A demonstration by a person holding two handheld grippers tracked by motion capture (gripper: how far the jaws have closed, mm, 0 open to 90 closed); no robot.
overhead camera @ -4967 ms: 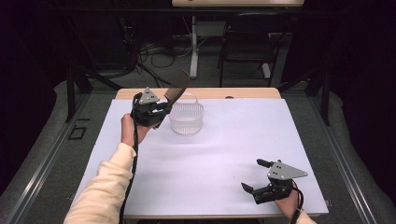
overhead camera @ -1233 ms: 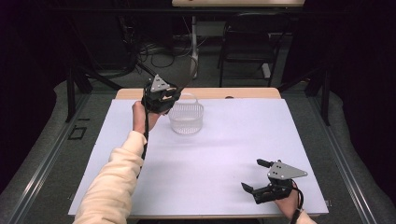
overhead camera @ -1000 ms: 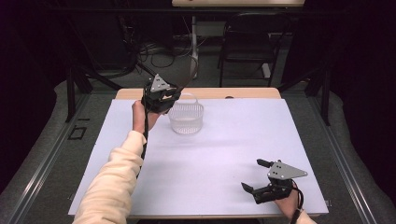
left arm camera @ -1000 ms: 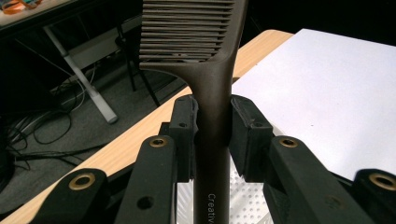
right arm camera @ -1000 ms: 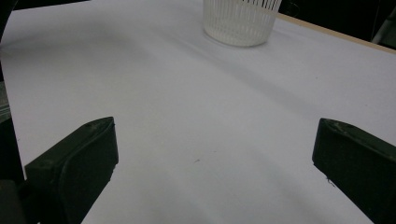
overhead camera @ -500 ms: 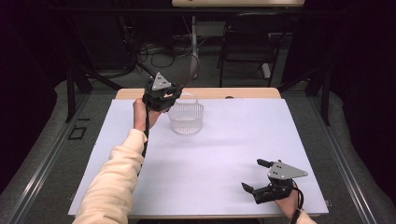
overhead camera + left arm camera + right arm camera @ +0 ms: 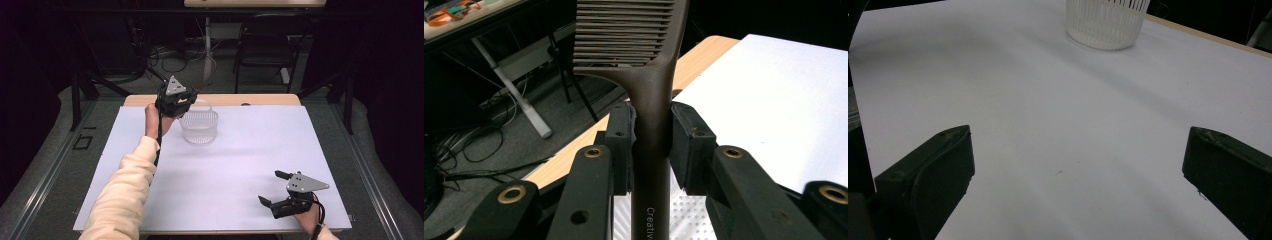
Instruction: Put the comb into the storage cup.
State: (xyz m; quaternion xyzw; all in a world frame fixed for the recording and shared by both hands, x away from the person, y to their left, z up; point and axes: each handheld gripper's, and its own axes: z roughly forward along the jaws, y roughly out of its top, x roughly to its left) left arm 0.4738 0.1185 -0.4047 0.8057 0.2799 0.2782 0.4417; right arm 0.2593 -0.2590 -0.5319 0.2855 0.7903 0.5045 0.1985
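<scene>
One comb [image 7: 644, 100], held upright just above the basket [image 7: 199, 126].
Its long axis runs vertically, teeth up, handle end pointing down toward the basket's near-left rim; the left gripper [image 7: 651, 135] clamps the handle, while the right gripper [image 7: 277, 189] rests open, well apart.

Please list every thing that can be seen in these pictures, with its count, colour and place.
comb: 1, dark brown, held upright above the basket
basket: 1, white slotted plastic, far left part of the sheet
sheet: 1, white, covering the table
table: 1, light wood, edge seen beyond the sheet
chair: 1, black, behind the table
left claw: 1, black, shut on the comb handle
right claw: 1, black, open, near right corner
</scene>
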